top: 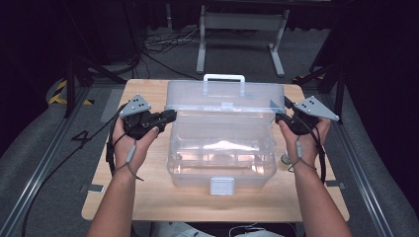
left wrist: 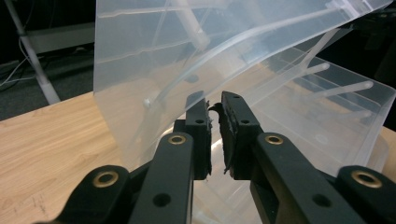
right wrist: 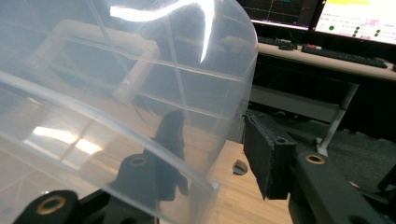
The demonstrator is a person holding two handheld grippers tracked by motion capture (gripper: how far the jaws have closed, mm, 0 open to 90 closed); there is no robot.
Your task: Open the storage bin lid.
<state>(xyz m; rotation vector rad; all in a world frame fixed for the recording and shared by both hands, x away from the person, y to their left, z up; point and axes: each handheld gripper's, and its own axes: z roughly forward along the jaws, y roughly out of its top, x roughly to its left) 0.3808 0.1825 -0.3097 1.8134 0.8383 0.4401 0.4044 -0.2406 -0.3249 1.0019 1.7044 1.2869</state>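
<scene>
A clear plastic box (top: 222, 148) stands mid-table, its lid (top: 225, 94) swung up toward the back with the white handle (top: 224, 77) on top. My left gripper (top: 172, 114) is at the lid's left edge. In the left gripper view its jaws (left wrist: 214, 100) stand almost together against the lid (left wrist: 163, 46), with a thin slit of light between the pads and nothing visibly pinched. My right gripper (top: 277, 117) is at the lid's right edge. There the jaws (right wrist: 212, 119) straddle the lid's rim (right wrist: 116, 70): one finger shows through the plastic, the other pad (right wrist: 268, 154) stands well apart outside.
The wooden table (top: 148, 197) has bare strips on both sides of the box and in front of its white latch (top: 221, 185). A metal stand (top: 242, 22) and cables lie on the floor beyond. Monitors (right wrist: 359, 18) sit on a desk behind.
</scene>
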